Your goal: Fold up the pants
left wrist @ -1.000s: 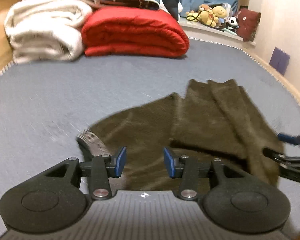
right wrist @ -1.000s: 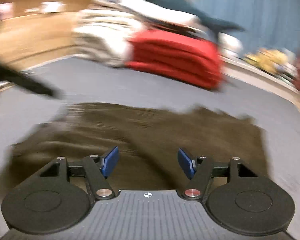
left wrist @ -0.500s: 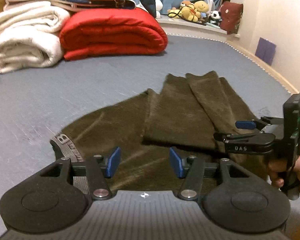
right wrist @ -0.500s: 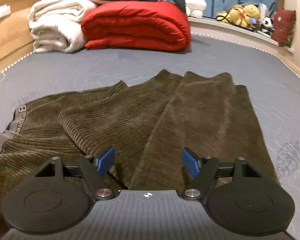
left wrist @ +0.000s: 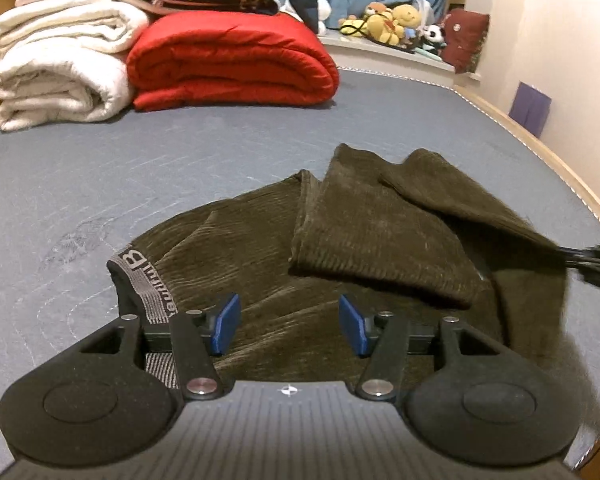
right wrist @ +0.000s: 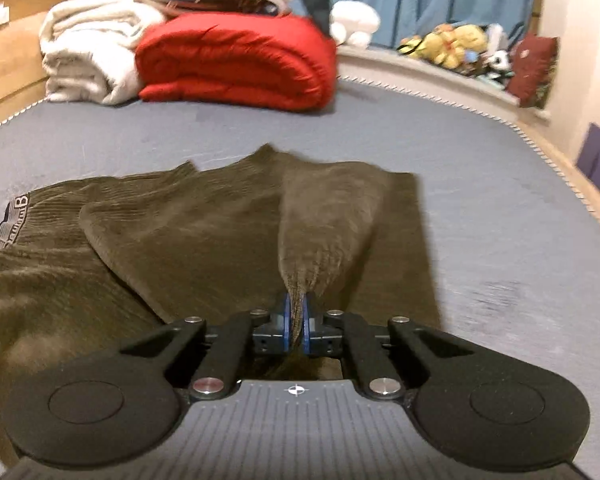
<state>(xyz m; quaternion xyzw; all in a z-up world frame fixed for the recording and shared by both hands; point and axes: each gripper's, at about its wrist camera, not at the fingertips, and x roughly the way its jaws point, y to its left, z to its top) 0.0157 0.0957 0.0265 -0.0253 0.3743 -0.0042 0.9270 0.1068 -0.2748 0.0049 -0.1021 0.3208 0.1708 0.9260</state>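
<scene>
Dark olive corduroy pants [left wrist: 364, 236] lie on the grey mattress [left wrist: 100, 184], legs folded over each other, grey lettered waistband [left wrist: 148, 280] at the near left. My left gripper [left wrist: 288, 326] is open and empty, low over the waist part beside the waistband. My right gripper [right wrist: 296, 320] is shut on a pinched fold of one pant leg [right wrist: 324, 224], lifted taut. It shows blurred at the right edge of the left wrist view [left wrist: 592, 260]. The pants [right wrist: 160, 232] spread to its left.
A rolled red duvet [left wrist: 232, 64] and white blankets [left wrist: 60, 64] are stacked at the far end of the bed. Plush toys [left wrist: 392, 24] sit on the ledge behind. The wooden bed rim [left wrist: 548, 160] and wall run along the right.
My right gripper closed on the right pant leg and lifted it. My left gripper moved slightly nearer the waistband and stays open.
</scene>
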